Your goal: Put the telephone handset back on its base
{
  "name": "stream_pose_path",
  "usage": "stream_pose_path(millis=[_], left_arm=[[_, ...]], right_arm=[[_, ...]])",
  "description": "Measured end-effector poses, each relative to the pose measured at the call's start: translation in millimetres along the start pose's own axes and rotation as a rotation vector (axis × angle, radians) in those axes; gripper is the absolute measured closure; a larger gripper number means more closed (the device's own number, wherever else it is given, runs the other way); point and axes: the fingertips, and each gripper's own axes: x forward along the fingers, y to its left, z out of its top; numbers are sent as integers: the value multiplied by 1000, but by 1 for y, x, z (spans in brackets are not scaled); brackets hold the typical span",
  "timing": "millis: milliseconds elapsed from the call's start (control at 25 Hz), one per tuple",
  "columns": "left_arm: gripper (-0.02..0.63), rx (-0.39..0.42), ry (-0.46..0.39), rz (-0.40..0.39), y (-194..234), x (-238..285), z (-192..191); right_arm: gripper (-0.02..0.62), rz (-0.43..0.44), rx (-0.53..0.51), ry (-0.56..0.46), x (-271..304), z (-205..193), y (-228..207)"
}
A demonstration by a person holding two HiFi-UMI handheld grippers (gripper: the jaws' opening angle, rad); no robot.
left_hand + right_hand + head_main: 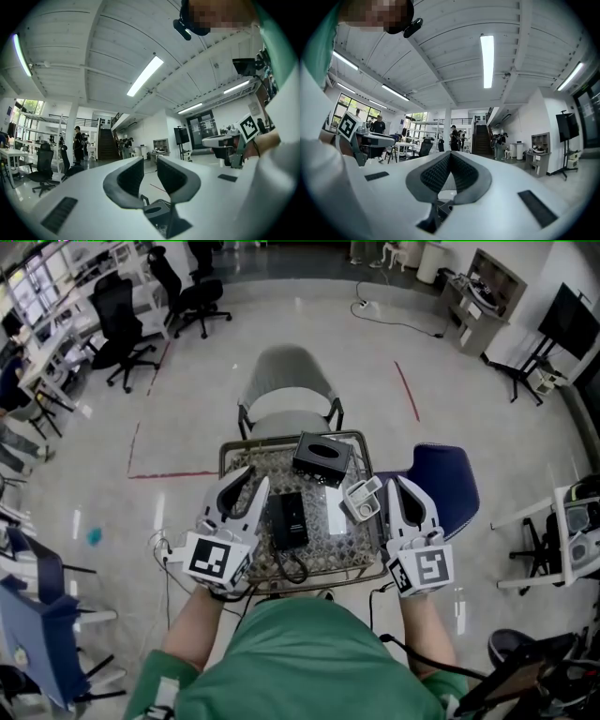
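A black telephone [288, 519] lies in the middle of the small patterned table [349, 545], its cord [295, 565] looping toward the near edge. I cannot tell the handset from the base in the head view. My left gripper [248, 482] is held above the table's left side, its jaws a little apart and empty [150, 166]. At the table's right edge my right gripper [401, 486] is held up with its jaws closed tip to tip on nothing [450, 157]. Both gripper views look out over the room, not at the table.
A black box [322, 457] sits at the table's far edge, a small white holder [362, 498] at the right. A grey chair [289, 395] stands beyond the table and a blue chair [448, 479] to the right. Office chairs and desks line the far left.
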Motion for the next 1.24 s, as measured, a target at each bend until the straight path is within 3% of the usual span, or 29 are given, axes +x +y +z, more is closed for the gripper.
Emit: stream_pose_path(millis=[800, 1040, 1240], left_arm=[[503, -21, 59, 3, 6, 13, -17], [505, -34, 35, -27, 6, 15, -19], [503, -10, 46, 4, 23, 15, -19]], right_arm=[[580, 9, -21, 34, 14, -13, 0], [580, 7, -26, 40, 18, -11, 1], [580, 22, -31, 46, 31, -12, 9]])
